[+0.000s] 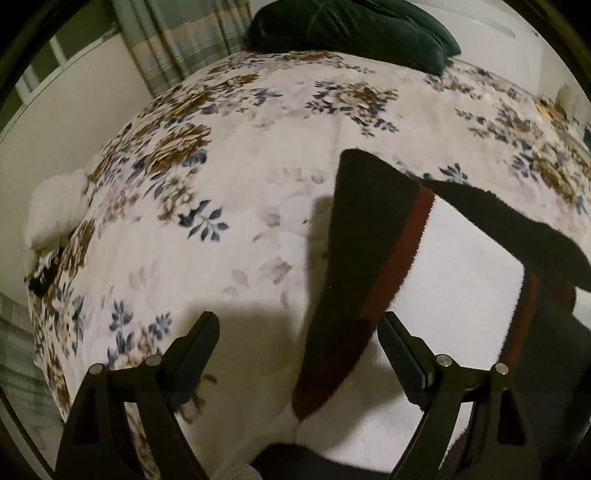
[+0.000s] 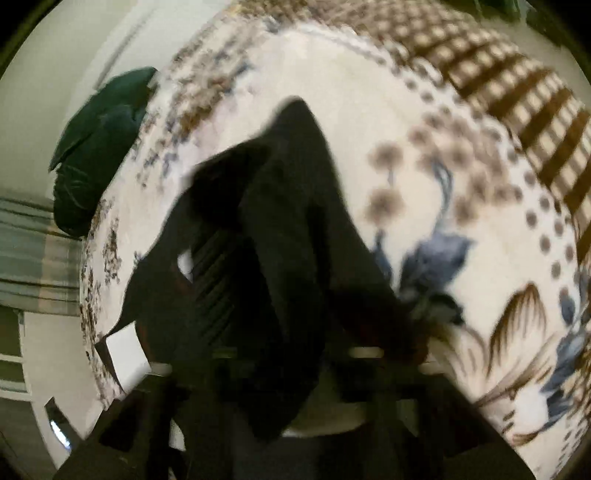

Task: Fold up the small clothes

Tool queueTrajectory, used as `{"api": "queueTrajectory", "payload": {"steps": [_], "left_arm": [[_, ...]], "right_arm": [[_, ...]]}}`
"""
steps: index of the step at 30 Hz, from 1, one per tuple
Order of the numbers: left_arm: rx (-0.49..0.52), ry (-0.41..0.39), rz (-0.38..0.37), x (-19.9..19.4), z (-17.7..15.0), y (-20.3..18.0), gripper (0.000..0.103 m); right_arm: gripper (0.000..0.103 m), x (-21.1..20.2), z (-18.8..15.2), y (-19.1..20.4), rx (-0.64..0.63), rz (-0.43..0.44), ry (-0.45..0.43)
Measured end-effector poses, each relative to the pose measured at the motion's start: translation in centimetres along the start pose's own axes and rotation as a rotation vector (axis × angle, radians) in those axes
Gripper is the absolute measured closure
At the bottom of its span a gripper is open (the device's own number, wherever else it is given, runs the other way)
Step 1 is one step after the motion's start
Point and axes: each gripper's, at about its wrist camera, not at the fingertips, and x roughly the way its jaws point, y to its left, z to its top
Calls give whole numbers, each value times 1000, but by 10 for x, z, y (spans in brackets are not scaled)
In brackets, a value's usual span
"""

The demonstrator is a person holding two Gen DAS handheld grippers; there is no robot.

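Our left gripper (image 1: 299,354) hangs with its two black fingers spread wide, one at seven o'clock and one at five o'clock in the left wrist view, clasping nothing. Between them and running up toward one o'clock lies the small garment (image 1: 436,280), white terry-like cloth edged with a black band and a thin dark red stripe; its black corner points up near the middle of the view, and a second black band sweeps off toward three o'clock. The garment rests on the floral blanket (image 1: 229,192), cream with brown and blue flowers, which fills most of the view. At twelve o'clock a dark green cushion (image 1: 351,29) sits on the blanket's far edge, and at ten o'clock a plaid curtain (image 1: 177,44) hangs beside a pale wall. In the right wrist view everything is smeared by motion. Our right gripper (image 2: 291,332) is buried in dark cloth: a ribbed finger pad (image 2: 218,288) shows at nine o'clock of the bundle, and the black part of the garment (image 2: 288,221) drapes over and between the fingers, so we cannot tell whether the jaws are clamped on it. The green cushion (image 2: 99,147) shows at ten o'clock there.
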Motion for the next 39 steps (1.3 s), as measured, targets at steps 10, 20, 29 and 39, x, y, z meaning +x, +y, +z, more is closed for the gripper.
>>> {"api": "queueTrajectory", "payload": {"steps": [10, 20, 29, 39], "left_arm": [[140, 57, 68, 64, 21, -23, 9], [97, 67, 26, 66, 21, -14, 4], [67, 82, -20, 69, 22, -7, 4], [76, 68, -21, 68, 21, -4, 4]], "right_arm": [[13, -22, 8, -3, 142, 132, -109], [2, -9, 13, -6, 138, -112, -1], [77, -22, 12, -6, 103, -190, -87], [89, -24, 24, -11, 52, -96, -125]]}}
